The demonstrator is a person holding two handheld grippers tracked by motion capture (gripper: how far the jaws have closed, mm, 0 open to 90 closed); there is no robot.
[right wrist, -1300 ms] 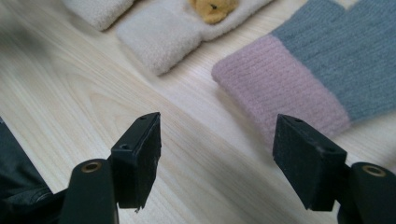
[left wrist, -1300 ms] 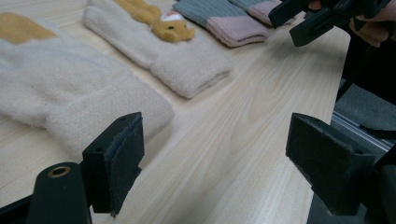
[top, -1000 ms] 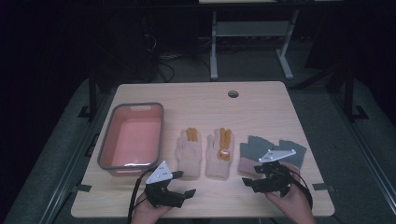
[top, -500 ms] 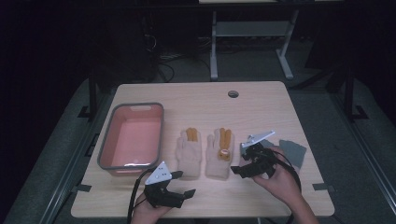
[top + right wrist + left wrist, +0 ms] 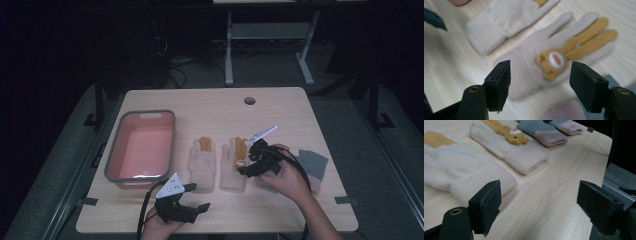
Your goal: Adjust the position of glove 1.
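Nothing has gone into the pink tub (image 5: 141, 146) yet, judging by its bare floor, and all the gloves lie flat on the wooden table (image 5: 210, 105), so the work looks to be at its very start: a first pick is being lined up and every glove is left to move, if the tub is indeed where they belong. Taking that tub as the landmark, the left gripper (image 5: 192, 206) rests just below and to the right of its near corner, jaws wide apart with nothing between them, and its own view looks across the cuff of the nearer cream glove (image 5: 461, 175). That glove (image 5: 203, 161) lies just right of the tub, fingers pointing away from the person. The rabbit glove (image 5: 234, 165), the one being reached for, lies further right again, beside its partner and not touching it as far as I can tell. It is soft cream knit with a ribbed cuff, two mustard-yellow fingers forming ears, and a small mustard rabbit face with a white and orange muzzle stitched on the back (image 5: 554, 61). The right gripper (image 5: 245, 167) hovers over its right edge, jaws spread and holding nothing, framing the rabbit face in its own view. Farthest from the tub lies a grey glove with a pink cuff (image 5: 314, 164), partly hidden behind the right hand (image 5: 287, 175).
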